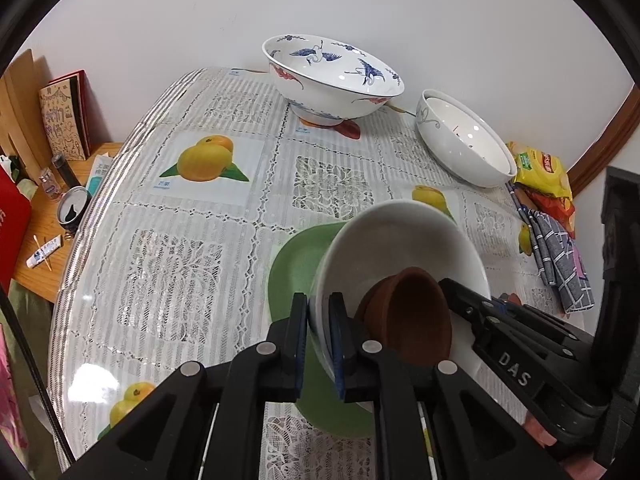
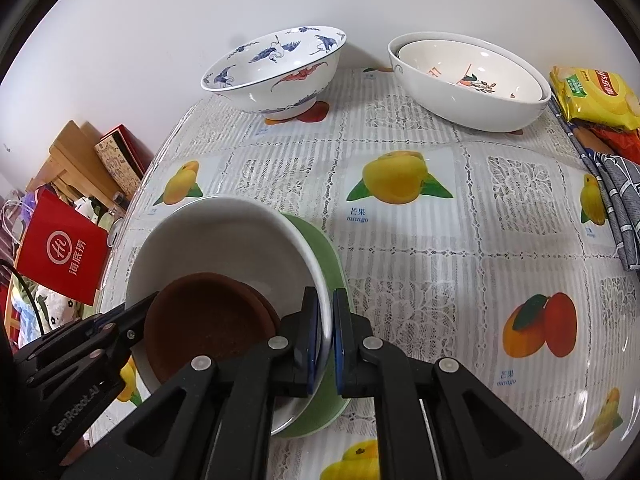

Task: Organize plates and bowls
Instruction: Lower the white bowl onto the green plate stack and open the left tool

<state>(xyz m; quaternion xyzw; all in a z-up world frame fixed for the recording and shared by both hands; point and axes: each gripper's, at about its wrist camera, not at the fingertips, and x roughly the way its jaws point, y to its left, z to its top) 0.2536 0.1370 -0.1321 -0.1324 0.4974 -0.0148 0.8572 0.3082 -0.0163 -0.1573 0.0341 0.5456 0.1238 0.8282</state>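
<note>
A white bowl point(image 1: 400, 248) point(image 2: 224, 240) sits over a green plate point(image 1: 296, 272) point(image 2: 332, 264) on the table, with small brown dishes point(image 1: 408, 316) point(image 2: 204, 320) stacked inside it. My left gripper point(image 1: 319, 344) is shut on the white bowl's left rim. My right gripper point(image 2: 327, 340) is shut on the bowl's right rim; it also shows in the left wrist view point(image 1: 472, 308). A blue crane-patterned bowl point(image 1: 332, 76) point(image 2: 276, 72) and a white bowl holding a smaller bowl point(image 1: 464, 140) point(image 2: 468, 84) stand at the back.
The table has a fruit-print lace cloth point(image 1: 208, 208) point(image 2: 440, 240). Yellow snack packets point(image 1: 544, 172) point(image 2: 596, 92) and a grey cloth point(image 1: 560, 256) point(image 2: 620, 192) lie at the right edge. A cluttered wooden side table point(image 1: 44, 216) and a red bag point(image 2: 64, 252) are at the left.
</note>
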